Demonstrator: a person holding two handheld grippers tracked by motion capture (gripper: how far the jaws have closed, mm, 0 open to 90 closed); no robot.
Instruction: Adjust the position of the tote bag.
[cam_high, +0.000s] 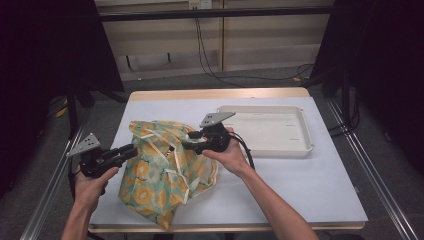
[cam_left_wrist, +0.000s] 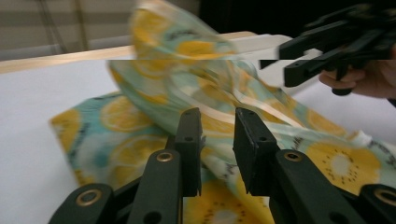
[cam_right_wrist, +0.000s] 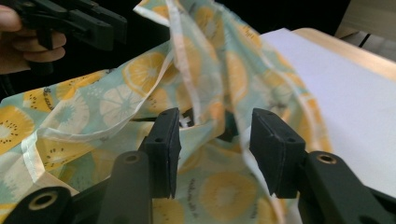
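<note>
A crumpled cloth bag (cam_high: 160, 175) printed with yellow citrus slices on teal lies at the front left of the table. In the left gripper view the bag (cam_left_wrist: 140, 126) spreads out beyond my left gripper (cam_left_wrist: 217, 121), whose jaws stand open with nothing between them. In the high view the left gripper (cam_high: 131, 149) points at the bag's left edge. My right gripper (cam_high: 186, 146) hovers over the bag's raised top, pointing left. Its jaws are wide open in the right gripper view (cam_right_wrist: 215, 123), with a pale strap (cam_right_wrist: 187, 70) and folds of the bag (cam_right_wrist: 116, 98) just ahead.
A white tray (cam_high: 300, 145) sits at the back right of the white table cover (cam_high: 310, 185). The table's wooden far edge (cam_high: 215, 93) borders a grey floor with cables. Metal rails run along both sides of the table.
</note>
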